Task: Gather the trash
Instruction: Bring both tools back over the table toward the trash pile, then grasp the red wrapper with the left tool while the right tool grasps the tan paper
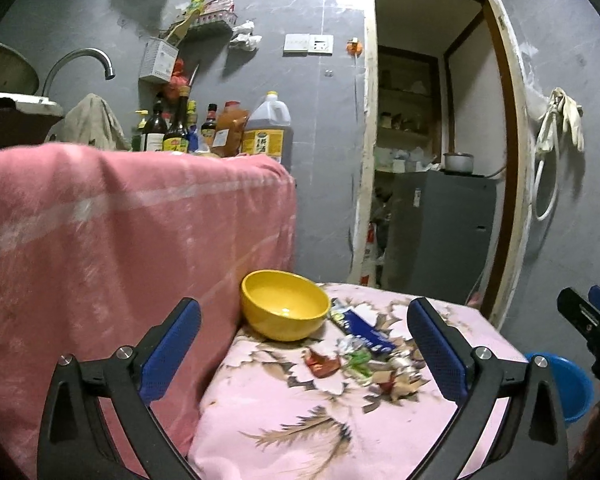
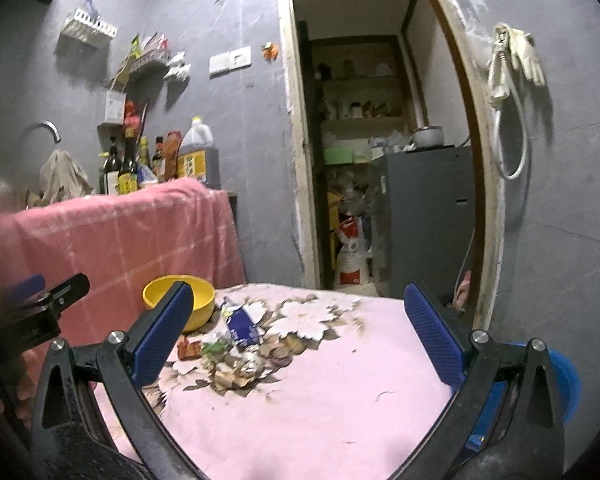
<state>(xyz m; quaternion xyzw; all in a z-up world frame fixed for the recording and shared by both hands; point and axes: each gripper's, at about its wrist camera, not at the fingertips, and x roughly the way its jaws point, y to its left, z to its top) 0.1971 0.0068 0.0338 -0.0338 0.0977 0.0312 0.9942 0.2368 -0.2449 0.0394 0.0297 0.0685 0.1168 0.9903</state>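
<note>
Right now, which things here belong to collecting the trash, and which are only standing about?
For the job: blue wrapper, red scrap, green scrap, blue bin.
Just there: yellow bowl, pink cloth, sauce bottles, oil jug.

Two hand-held grippers: the left gripper [image 1: 304, 344] and right gripper [image 2: 298, 332] share black plastic arms curved like tongs, silver round screw heads at the joints, and flat blue finger pads [image 1: 170, 354] textured with fine dots.
</note>
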